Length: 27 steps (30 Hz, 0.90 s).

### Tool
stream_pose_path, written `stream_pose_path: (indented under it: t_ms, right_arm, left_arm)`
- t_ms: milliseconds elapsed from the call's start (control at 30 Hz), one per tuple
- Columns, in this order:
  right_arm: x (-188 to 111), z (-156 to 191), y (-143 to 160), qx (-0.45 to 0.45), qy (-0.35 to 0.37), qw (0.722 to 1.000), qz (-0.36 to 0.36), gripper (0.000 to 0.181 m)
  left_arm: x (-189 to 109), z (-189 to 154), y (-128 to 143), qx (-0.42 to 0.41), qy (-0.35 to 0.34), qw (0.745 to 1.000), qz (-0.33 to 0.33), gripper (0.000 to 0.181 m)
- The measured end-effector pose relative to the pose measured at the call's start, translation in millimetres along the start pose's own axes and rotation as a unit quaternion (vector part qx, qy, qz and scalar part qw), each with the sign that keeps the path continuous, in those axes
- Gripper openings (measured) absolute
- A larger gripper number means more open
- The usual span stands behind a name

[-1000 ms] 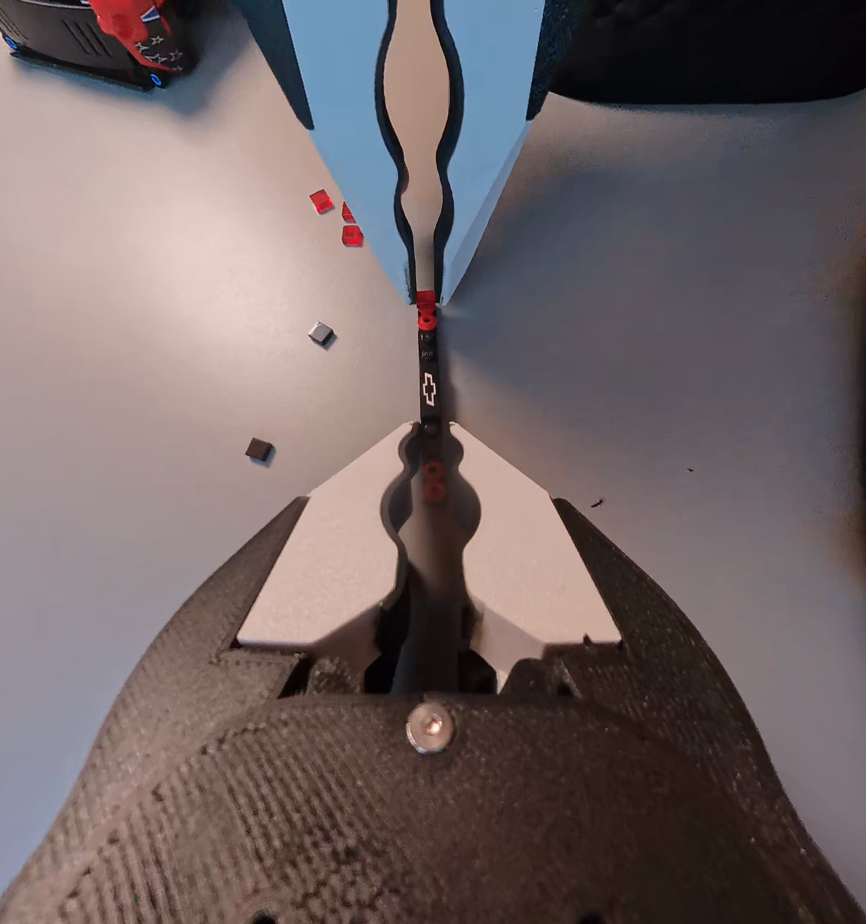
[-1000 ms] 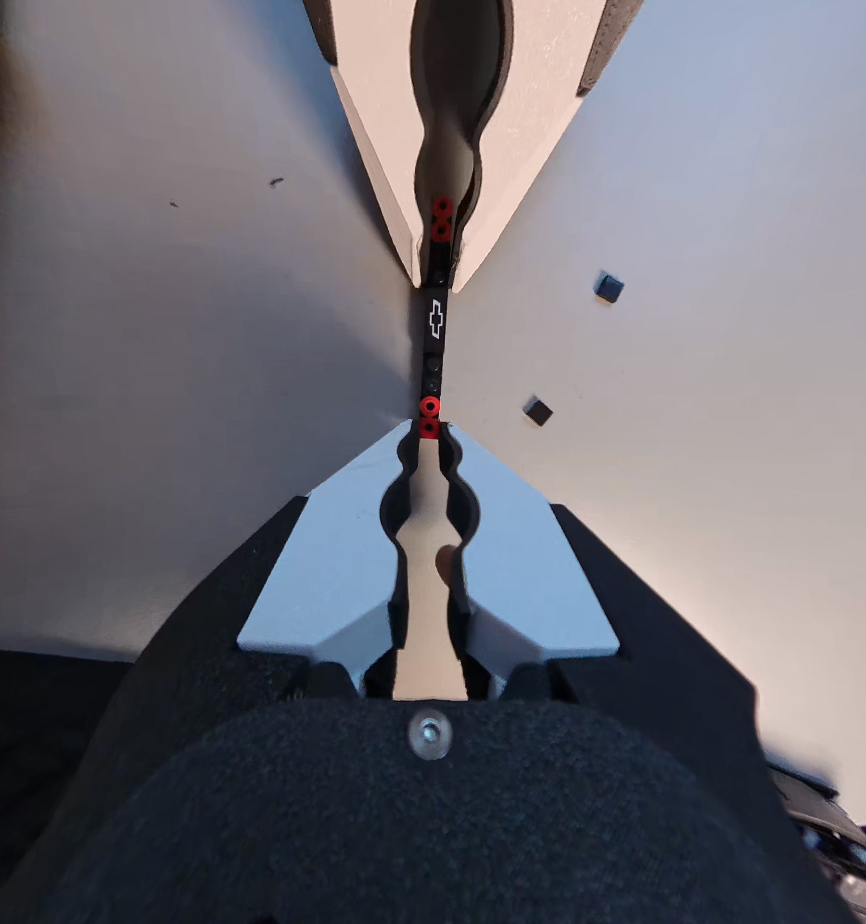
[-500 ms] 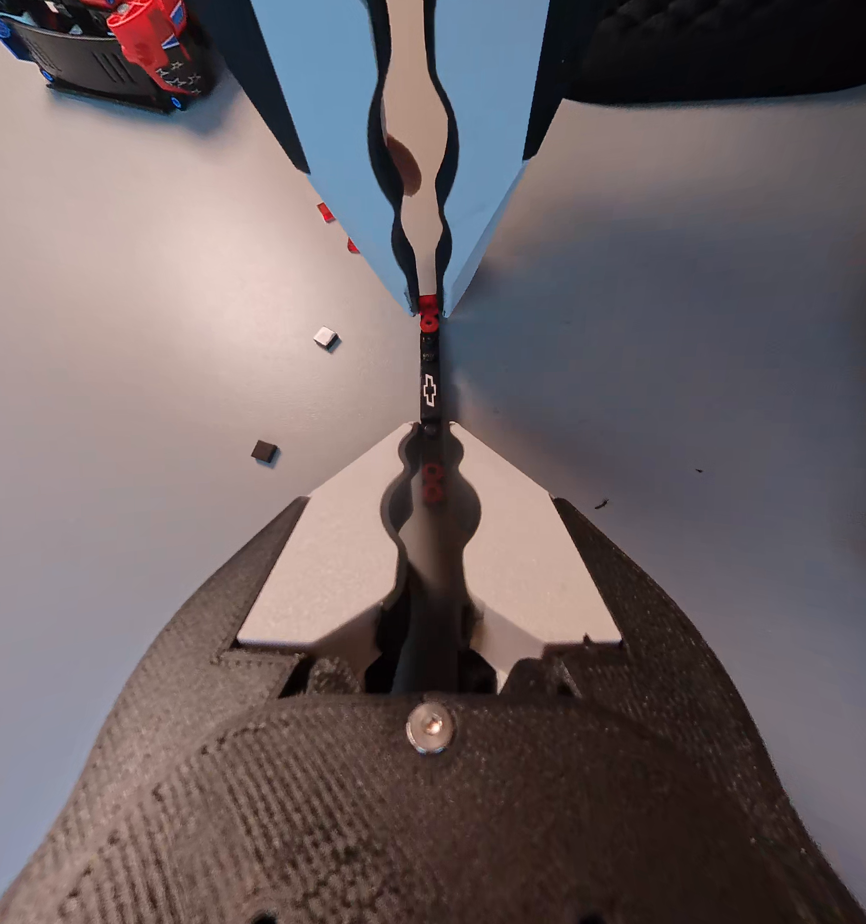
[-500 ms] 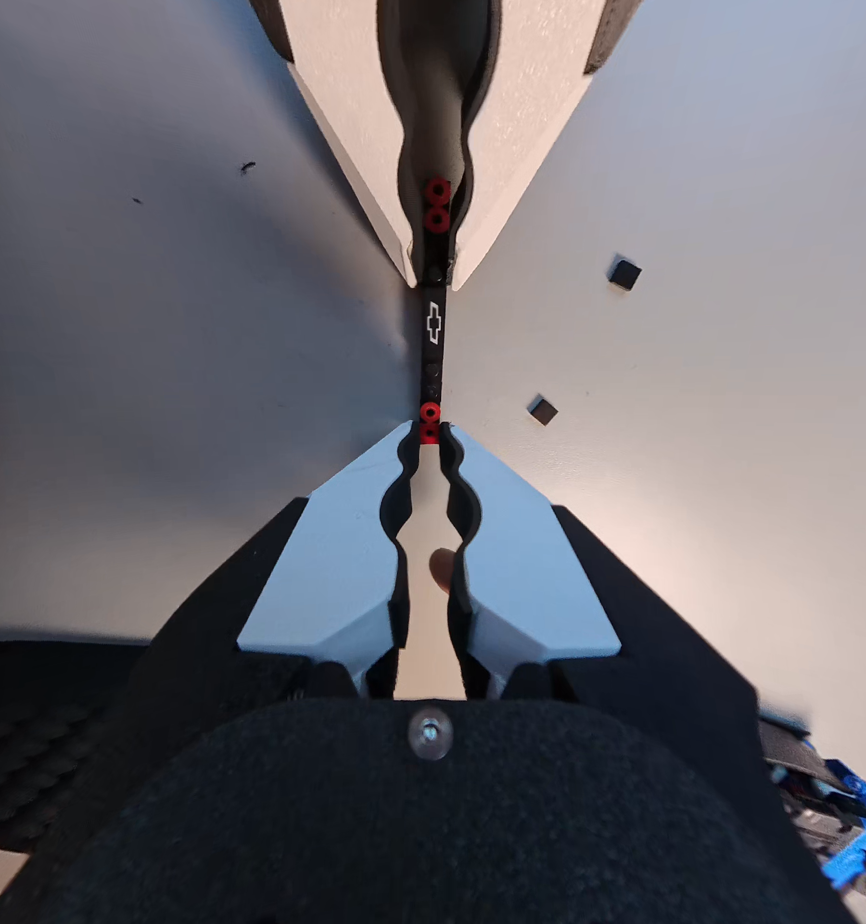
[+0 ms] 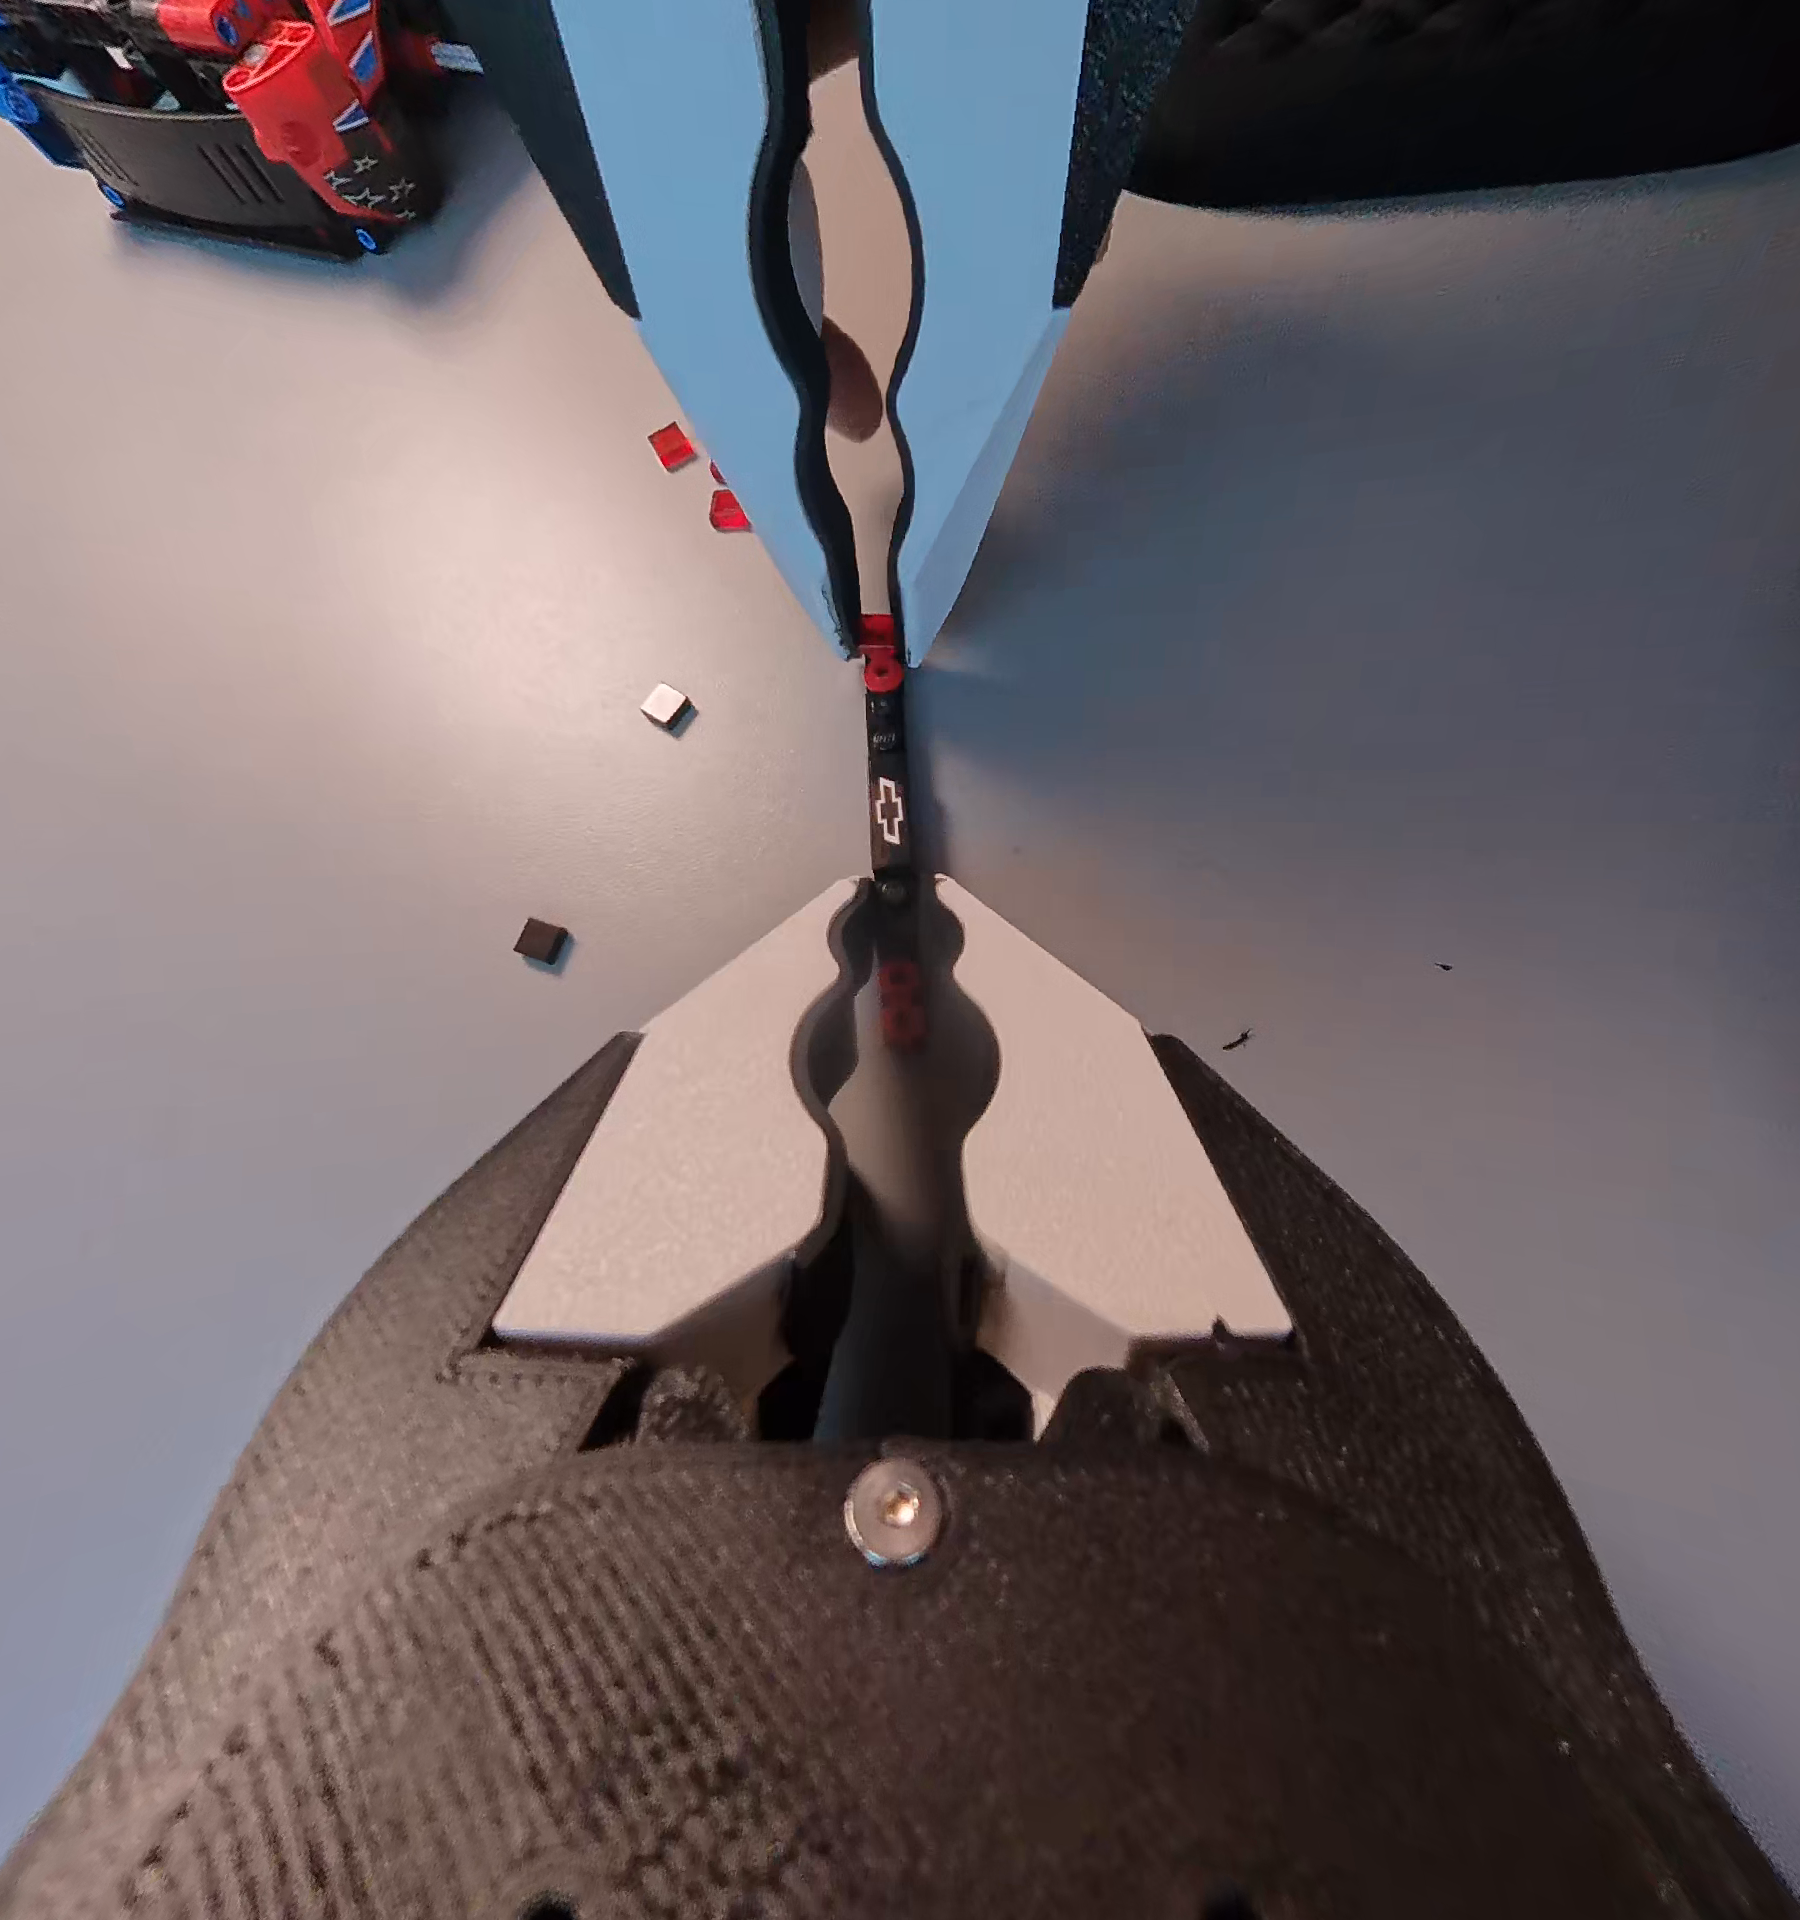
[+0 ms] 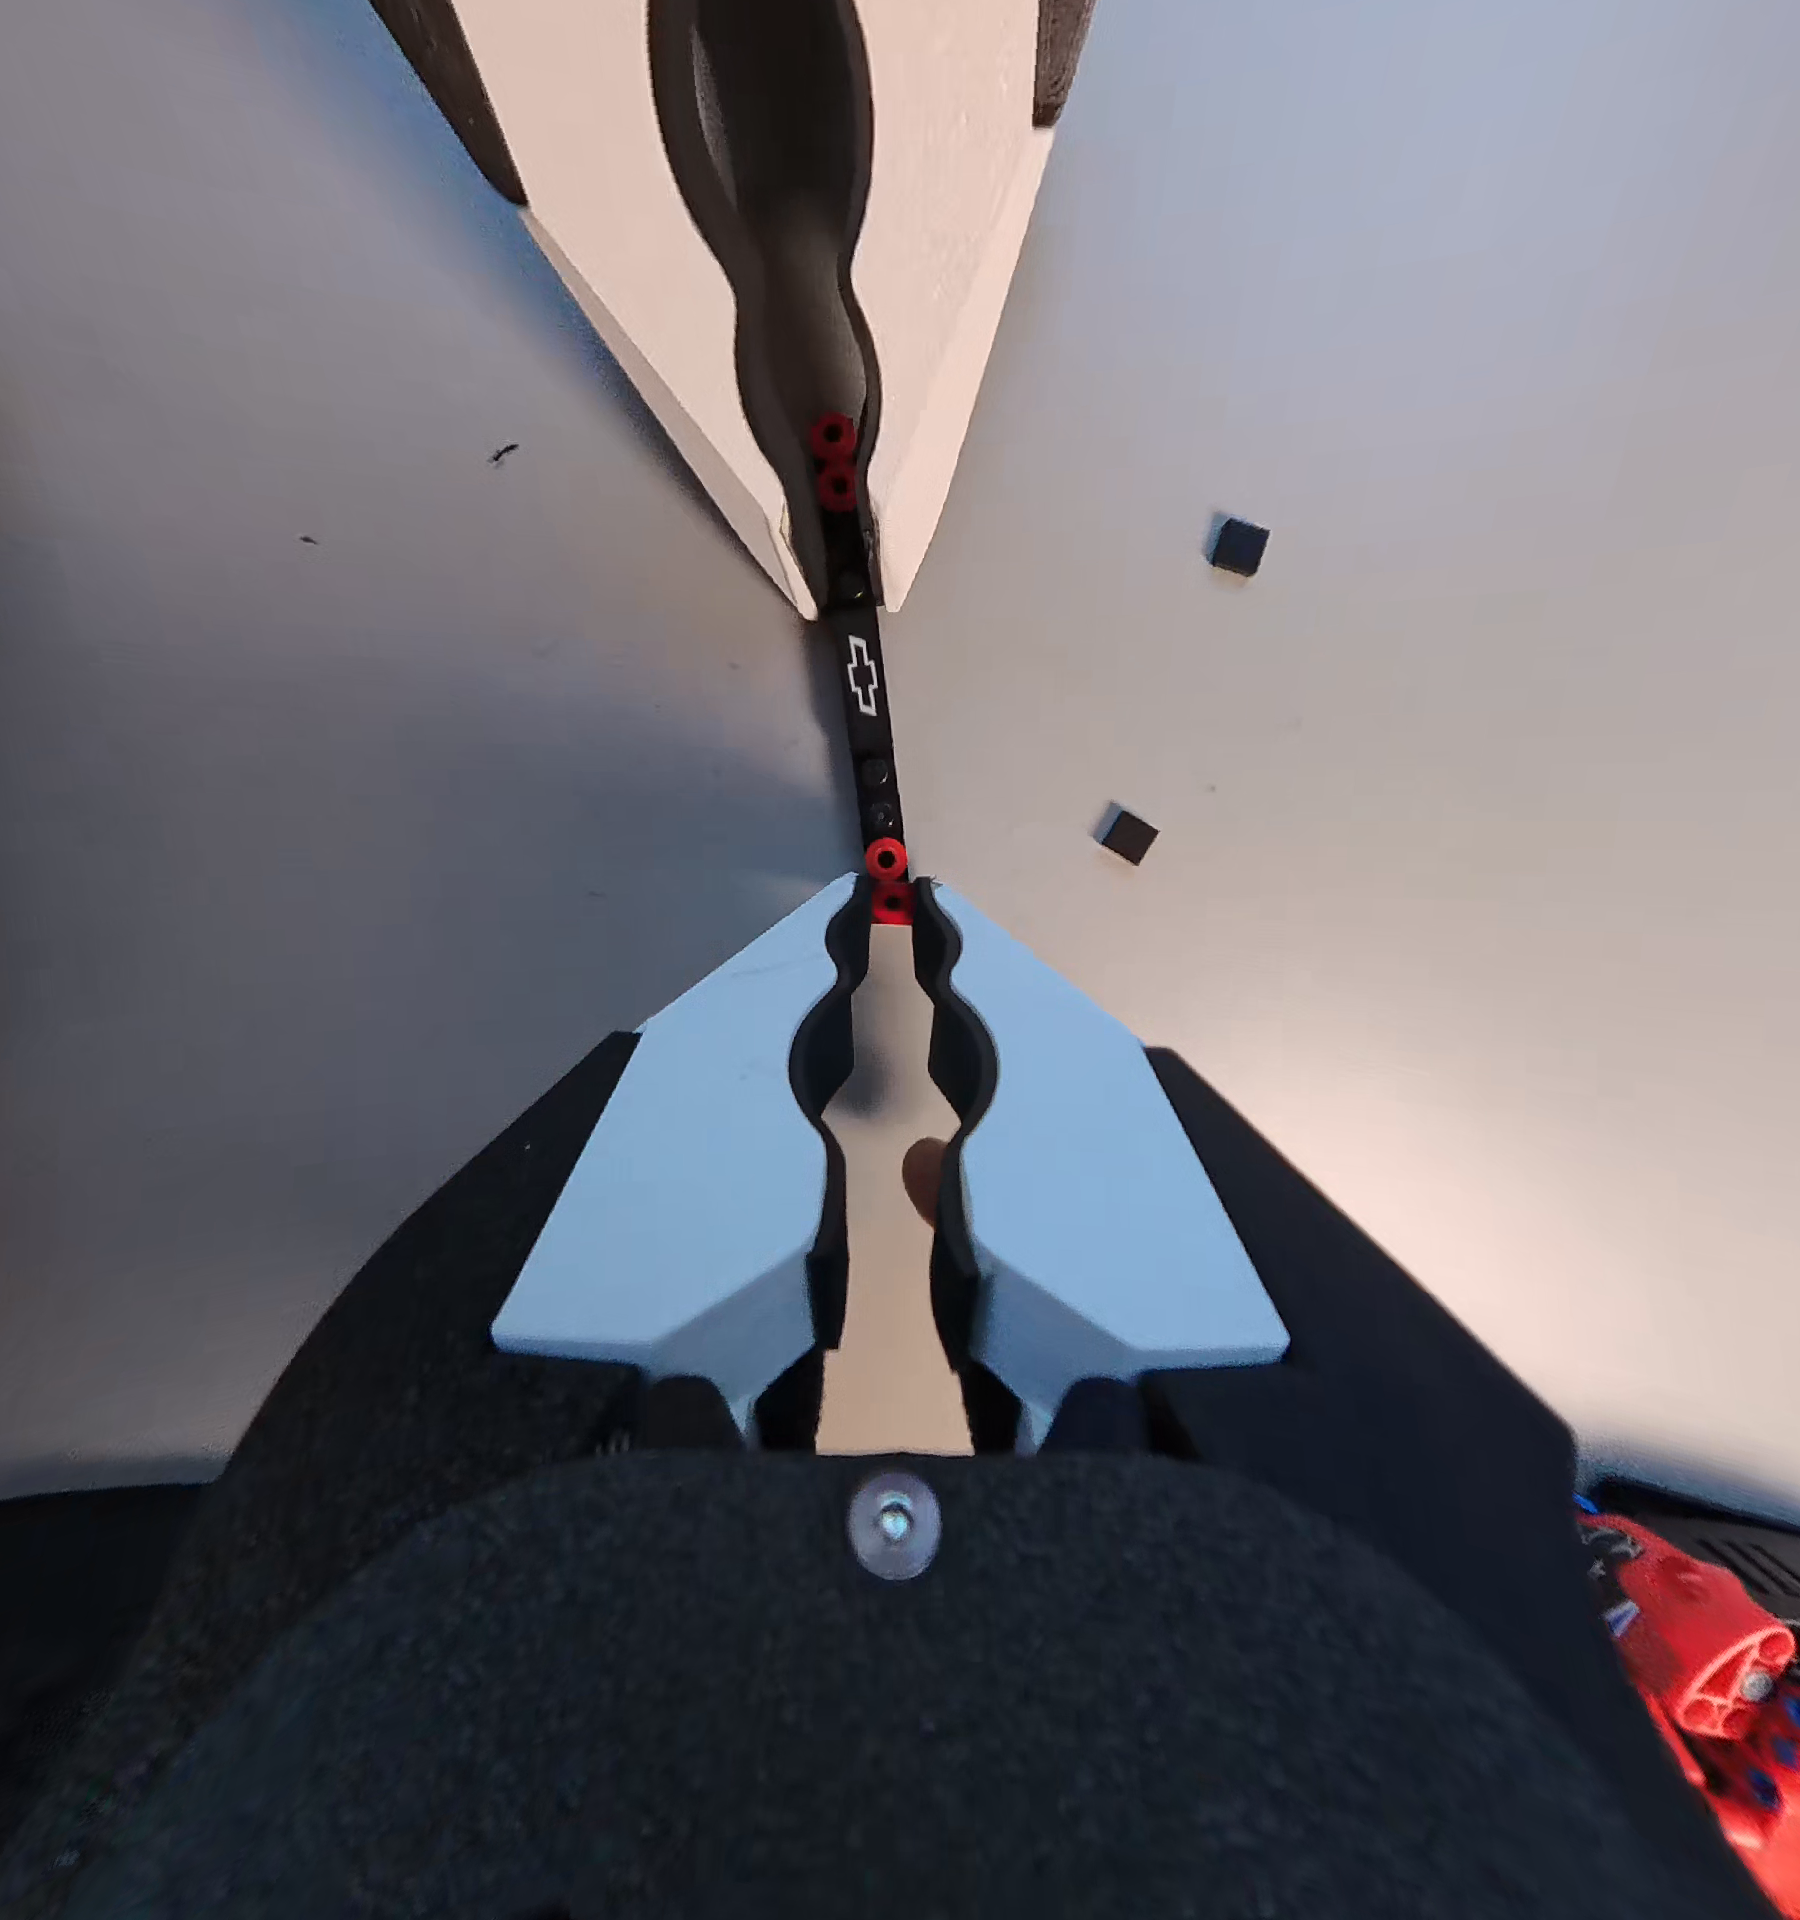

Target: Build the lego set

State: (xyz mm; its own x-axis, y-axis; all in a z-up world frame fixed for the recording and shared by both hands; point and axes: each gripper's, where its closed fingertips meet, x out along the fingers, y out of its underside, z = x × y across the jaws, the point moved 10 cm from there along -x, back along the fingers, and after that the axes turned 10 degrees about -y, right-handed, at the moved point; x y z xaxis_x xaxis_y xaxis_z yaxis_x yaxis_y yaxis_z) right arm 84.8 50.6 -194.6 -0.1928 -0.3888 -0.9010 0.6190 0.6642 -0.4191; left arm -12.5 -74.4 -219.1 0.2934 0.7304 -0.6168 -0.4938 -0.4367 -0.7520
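Note:
A thin black lego strip [image 5: 888,800] with a white outline emblem and red studs at both ends hangs between my two grippers above the grey table. My left gripper [image 5: 894,891], with grey fingers, is shut on one end; red studs [image 5: 901,1006] show between its fingers. My right gripper [image 6: 891,896], with light blue fingers, is shut on the other end at a red stud [image 6: 888,858]. The strip also shows in the right wrist view [image 6: 868,717]. Each gripper faces the other tip to tip.
A partly built red, blue and black lego model [image 5: 241,114] stands at the table's far left, also in the right wrist view [image 6: 1727,1683]. Small loose tiles lie on the table: red ones [image 5: 672,447], a pale one [image 5: 665,704], dark ones [image 5: 541,943] [image 6: 1237,542].
Both grippers keep their hold on the strip. The views have shifted so that more of the lego model shows at the edge; the pair has drifted slightly over the table.

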Motion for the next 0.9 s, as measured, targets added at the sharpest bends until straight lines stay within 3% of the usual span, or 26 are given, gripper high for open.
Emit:
stream_pose_path:
  t_ms: [233,633,733,900]
  right_arm:
    - [-0.2,-1.7,-2.5,-0.063,-0.021,0.998,0.025,0.005]
    - [-1.3,-2.2,-0.5,-0.047,-0.028,0.998,0.011,0.006]
    - [-19.7,-3.2,3.4,-0.026,-0.042,0.998,-0.035,0.035]
    - [-51.4,-10.5,34.7,0.021,-0.001,0.998,-0.065,0.037]
  left_arm:
    - [0.6,2.2,0.6,0.005,0.013,1.000,-0.004,0.006]
    - [0.4,1.7,0.7,0.007,0.010,1.000,-0.005,0.006]
    - [0.4,1.3,0.5,0.010,0.008,1.000,-0.005,0.006]
    - [0.5,1.5,0.5,0.009,0.010,1.000,-0.005,0.006]
